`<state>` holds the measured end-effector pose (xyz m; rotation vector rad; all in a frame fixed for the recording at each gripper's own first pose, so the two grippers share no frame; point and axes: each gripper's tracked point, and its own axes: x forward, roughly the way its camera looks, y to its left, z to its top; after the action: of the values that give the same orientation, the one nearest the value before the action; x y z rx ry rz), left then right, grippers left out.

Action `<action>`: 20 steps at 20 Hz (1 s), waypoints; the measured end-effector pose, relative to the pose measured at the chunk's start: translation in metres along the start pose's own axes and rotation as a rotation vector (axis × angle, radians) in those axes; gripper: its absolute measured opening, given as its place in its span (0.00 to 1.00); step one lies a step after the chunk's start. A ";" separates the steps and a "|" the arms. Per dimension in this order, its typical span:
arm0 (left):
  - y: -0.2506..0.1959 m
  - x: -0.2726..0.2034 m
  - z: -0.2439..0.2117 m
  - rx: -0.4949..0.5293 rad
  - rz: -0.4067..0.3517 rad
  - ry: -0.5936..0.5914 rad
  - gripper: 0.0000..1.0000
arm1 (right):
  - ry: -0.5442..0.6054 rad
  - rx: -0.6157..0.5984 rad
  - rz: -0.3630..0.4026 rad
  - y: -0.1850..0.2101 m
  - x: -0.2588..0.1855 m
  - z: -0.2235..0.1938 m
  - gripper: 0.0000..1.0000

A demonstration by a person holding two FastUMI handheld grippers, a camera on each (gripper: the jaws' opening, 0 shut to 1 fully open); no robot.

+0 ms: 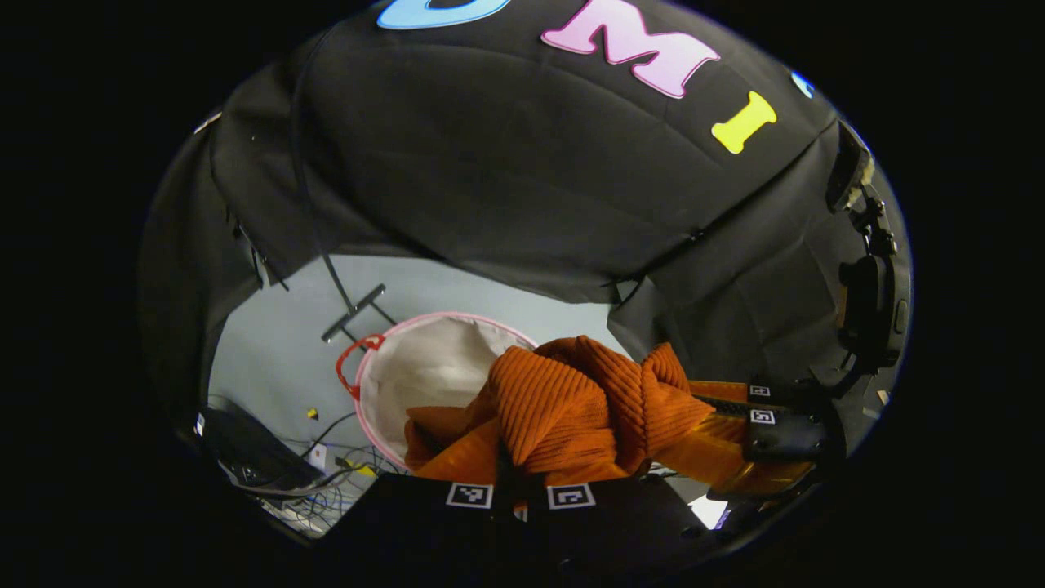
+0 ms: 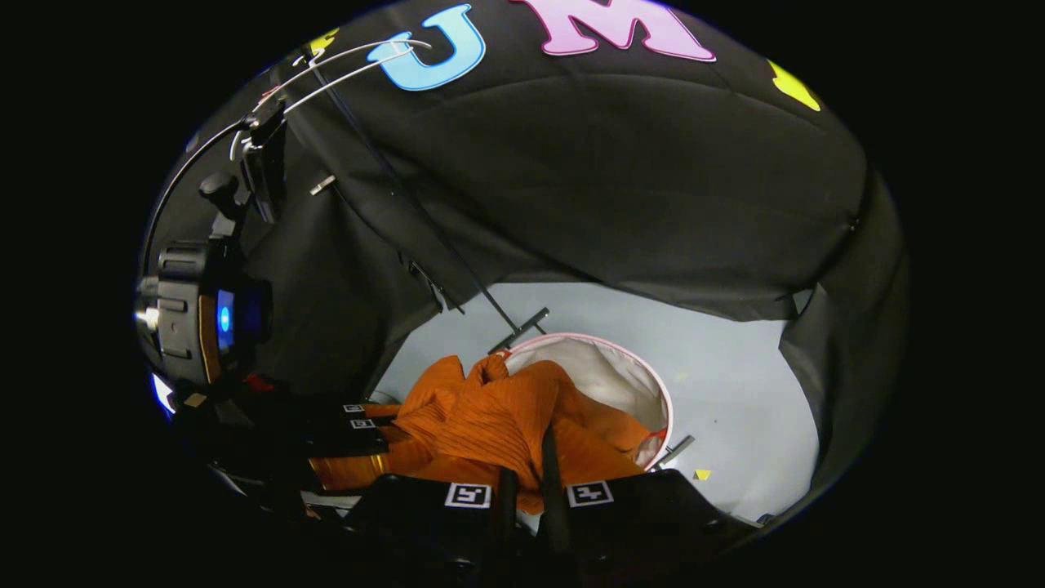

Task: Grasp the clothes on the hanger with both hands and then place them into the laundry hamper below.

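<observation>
An orange ribbed garment hangs bunched between both grippers, over the near rim of the round white hamper with a pink rim and red handle. My left gripper is shut on the cloth's near fold. In the right gripper view the same orange garment drapes partly into the hamper, and my right gripper is shut on it. The right gripper shows at the right of the left gripper view; the left gripper shows at the left of the right gripper view, both on the cloth.
The hamper stands on a pale grey floor. A dark rack pole with a foot bar rises behind it, a wire hanger at its top. Cables and a dark box lie at the floor's left. Black cloth walls surround.
</observation>
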<state>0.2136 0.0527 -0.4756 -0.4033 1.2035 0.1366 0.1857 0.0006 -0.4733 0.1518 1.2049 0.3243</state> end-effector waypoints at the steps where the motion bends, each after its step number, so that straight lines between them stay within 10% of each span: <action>1: 0.002 0.000 -0.004 -0.008 0.003 0.008 0.11 | 0.005 -0.002 -0.012 -0.003 0.002 -0.002 0.19; 4: 0.008 0.002 -0.007 -0.007 0.022 0.011 0.07 | 0.020 -0.004 -0.039 -0.015 0.006 -0.007 0.26; 5: 0.010 0.000 -0.009 -0.005 0.028 0.014 0.19 | 0.021 0.000 -0.035 -0.015 0.002 -0.008 0.17; 10: 0.020 -0.007 0.003 0.023 0.088 -0.023 0.99 | -0.016 -0.003 -0.079 -0.030 -0.007 0.001 0.99; 20: 0.011 -0.031 -0.007 0.043 0.062 -0.055 0.96 | -0.042 -0.002 -0.046 -0.008 -0.025 -0.004 0.99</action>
<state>0.1930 0.0641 -0.4520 -0.3225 1.1633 0.1743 0.1756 -0.0156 -0.4552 0.1282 1.1651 0.2806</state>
